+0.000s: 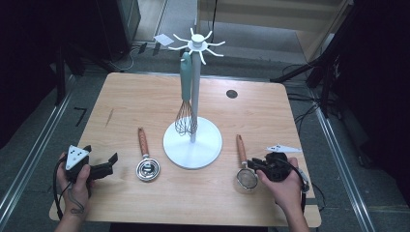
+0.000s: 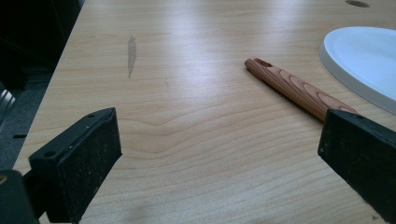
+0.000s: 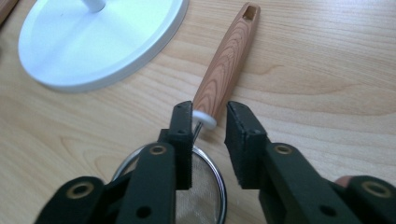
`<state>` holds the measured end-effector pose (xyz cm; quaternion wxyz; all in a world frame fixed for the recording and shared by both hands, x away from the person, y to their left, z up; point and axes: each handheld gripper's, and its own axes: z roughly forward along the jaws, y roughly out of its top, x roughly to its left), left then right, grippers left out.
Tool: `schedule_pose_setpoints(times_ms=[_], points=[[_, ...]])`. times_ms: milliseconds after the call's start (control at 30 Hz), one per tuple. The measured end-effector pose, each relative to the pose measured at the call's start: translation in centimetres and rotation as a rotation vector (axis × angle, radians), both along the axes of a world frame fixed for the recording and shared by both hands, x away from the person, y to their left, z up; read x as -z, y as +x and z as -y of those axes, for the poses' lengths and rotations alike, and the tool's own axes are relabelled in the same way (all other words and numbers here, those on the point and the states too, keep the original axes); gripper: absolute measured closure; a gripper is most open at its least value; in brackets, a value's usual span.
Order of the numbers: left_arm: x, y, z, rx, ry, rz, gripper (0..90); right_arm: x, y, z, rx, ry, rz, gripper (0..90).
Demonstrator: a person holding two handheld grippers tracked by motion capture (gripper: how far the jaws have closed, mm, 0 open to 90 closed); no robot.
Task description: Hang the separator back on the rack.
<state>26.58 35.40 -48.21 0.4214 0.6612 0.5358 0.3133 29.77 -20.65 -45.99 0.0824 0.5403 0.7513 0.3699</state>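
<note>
Small round wire-mesh strainer w/ wooden handle (image 3: 227, 65) lying flat on light wooden table (image 1: 145, 92), right of centre, handle pointing away from person, mesh bowl nearest table's near edge. Seen in high view too (image 1: 244, 166), just right of round white base of white utensil stand (image 1: 192, 142), not touching it.

Right gripper (image 3: 209, 119) over strainer's neck, where white collar of handle meets wire stem. Jaws part-spread, straddling collar; left pad close by or just touching it, right pad clear w/ a gap. No pinch showing. Mesh bowl partly hidden under gripper body. In high view, right gripper (image 1: 255, 166) in right hand at table's near right, black jaws pointing left over strainer bowl.

Stand: tall white post w/ white spoke hooks on top; teal-handled wire whisk (image 1: 185, 92) hanging from a hook, wires down beside post above base.

Left of base: shiny metal measuring cup w/ wooden handle (image 1: 145, 157), flat on table, handle pointing away.

Left gripper (image 1: 109, 164) in left hand near table's near left, well apart from cup, jaws spread wide, nothing between them but bare table.
</note>
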Motion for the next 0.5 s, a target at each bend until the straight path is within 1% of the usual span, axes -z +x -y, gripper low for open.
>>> schedule_pose_setpoints(times_ms=[67,200,300,400,433,500], points=[[0.0,0.0,0.0,0.001,0.000,0.001,0.0,-0.1,0.6,-0.3,0.021,0.031,-0.034,67.9],[0.0,0.0,0.0,0.001,-0.003,0.001,0.0,-0.2,1.5,-0.9,0.062,0.024,-0.076,66.8],[0.0,0.0,0.0,0.002,-0.003,0.001,0.0,-0.1,2.2,-1.3,0.084,0.021,-0.110,66.8],[0.0,0.0,0.0,0.002,-0.004,0.001,0.0,0.1,2.8,-1.6,0.101,0.024,-0.134,66.9],[0.0,0.0,0.0,0.002,-0.004,0.001,0.0,0.2,3.0,-1.7,0.110,0.027,-0.152,66.9],[0.0,0.0,0.0,0.002,-0.004,0.001,0.0,0.4,3.4,-1.8,0.115,0.030,-0.168,66.8]])
